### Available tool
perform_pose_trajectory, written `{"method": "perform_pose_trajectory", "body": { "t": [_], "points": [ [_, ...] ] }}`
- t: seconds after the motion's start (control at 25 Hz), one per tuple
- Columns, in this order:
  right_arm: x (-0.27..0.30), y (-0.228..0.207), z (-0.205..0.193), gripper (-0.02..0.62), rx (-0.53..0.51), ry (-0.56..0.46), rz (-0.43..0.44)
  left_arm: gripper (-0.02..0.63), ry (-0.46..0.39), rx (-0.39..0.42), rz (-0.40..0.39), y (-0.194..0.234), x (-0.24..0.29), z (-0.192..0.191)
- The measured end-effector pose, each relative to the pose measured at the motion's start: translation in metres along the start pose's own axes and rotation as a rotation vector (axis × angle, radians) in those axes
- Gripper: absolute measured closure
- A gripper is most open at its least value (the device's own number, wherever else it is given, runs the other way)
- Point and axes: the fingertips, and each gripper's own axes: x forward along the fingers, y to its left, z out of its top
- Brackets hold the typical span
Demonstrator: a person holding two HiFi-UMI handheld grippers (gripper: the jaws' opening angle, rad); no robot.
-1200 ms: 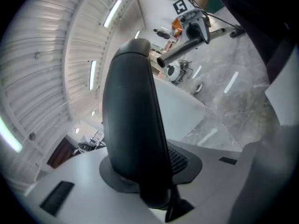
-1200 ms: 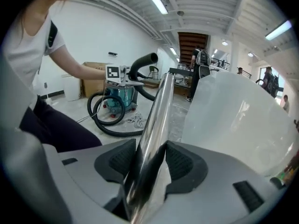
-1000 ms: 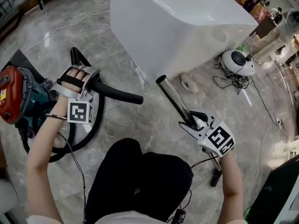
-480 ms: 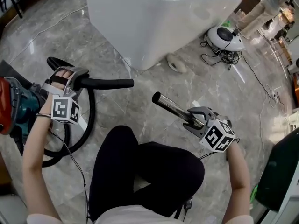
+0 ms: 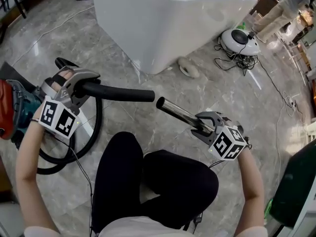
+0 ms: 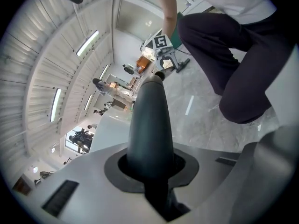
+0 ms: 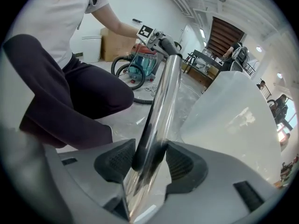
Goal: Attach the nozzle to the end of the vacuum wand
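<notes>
Pinching the black nozzle (image 5: 118, 93) at its thick end, the left gripper (image 5: 81, 86) had its jaws just closing tighter round it, and the nozzle pointed across to the right. The right gripper (image 5: 206, 126) was clamped on the shiny metal wand (image 5: 178, 113), which angled up to the left. Nozzle tip and wand end sat just beside each other, seemingly not touching. A hose (image 5: 94, 132) looped on the grey stone floor (image 5: 123, 48) by the red vacuum (image 5: 7, 115).
</notes>
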Motion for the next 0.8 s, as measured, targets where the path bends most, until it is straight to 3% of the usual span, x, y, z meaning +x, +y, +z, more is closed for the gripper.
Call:
{"method": "perform_pose_trajectory", "body": {
  "t": [0.24, 0.56, 0.8],
  "points": [
    [-0.002, -0.003, 0.021, 0.388, -0.067, -0.059, 0.013, 0.532, -0.09, -0.062, -0.032, -0.001, -0.016, 0.01],
    [-0.017, 0.002, 0.048, 0.388, -0.126, -0.132, 0.045, 0.532, -0.139, -0.073, -0.067, -0.004, -0.032, 0.019],
    [-0.021, 0.014, 0.052, 0.387, -0.164, -0.123, 0.09, 0.532, -0.154, -0.036, -0.126, -0.012, -0.04, 0.026]
  ]
}}
